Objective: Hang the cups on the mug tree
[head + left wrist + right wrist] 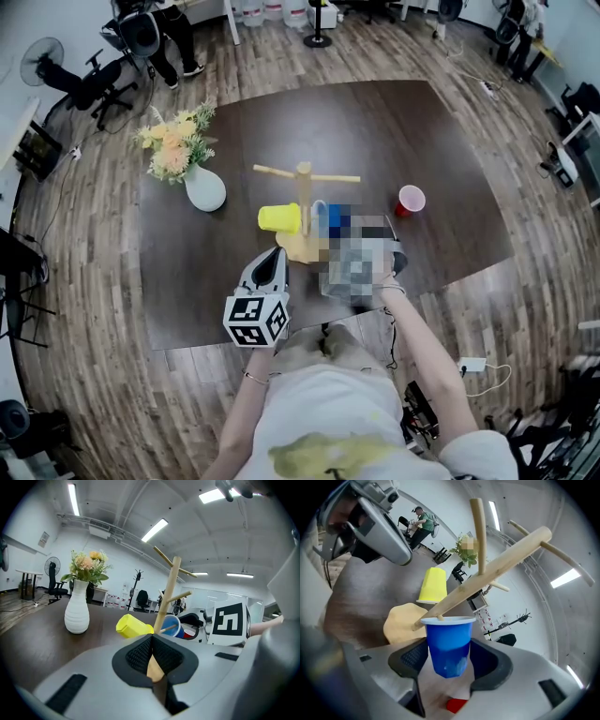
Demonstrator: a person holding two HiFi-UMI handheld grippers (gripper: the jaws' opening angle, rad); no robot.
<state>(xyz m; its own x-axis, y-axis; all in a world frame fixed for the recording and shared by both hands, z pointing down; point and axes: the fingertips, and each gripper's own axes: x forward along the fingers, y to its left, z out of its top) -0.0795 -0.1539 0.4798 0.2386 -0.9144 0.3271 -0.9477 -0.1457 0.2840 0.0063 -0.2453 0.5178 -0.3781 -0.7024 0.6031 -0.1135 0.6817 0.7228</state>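
Note:
The wooden mug tree (303,192) stands mid-table on its tan base (302,248). A yellow cup (279,218) hangs on its left side. In the right gripper view my right gripper (451,654) is shut on a blue cup (449,641), held tilted with its rim against a low peg (439,617) of the tree. In the head view a mosaic patch hides most of this gripper, and the blue cup (332,217) shows just right of the trunk. My left gripper (278,253) is shut and holds nothing, with its tips at the base's near-left edge. A red cup (411,199) stands upright to the right.
A white vase with flowers (204,187) stands left of the tree. The dark table (450,234) ends just in front of the person. Office chairs, a fan and cables lie on the wooden floor around it.

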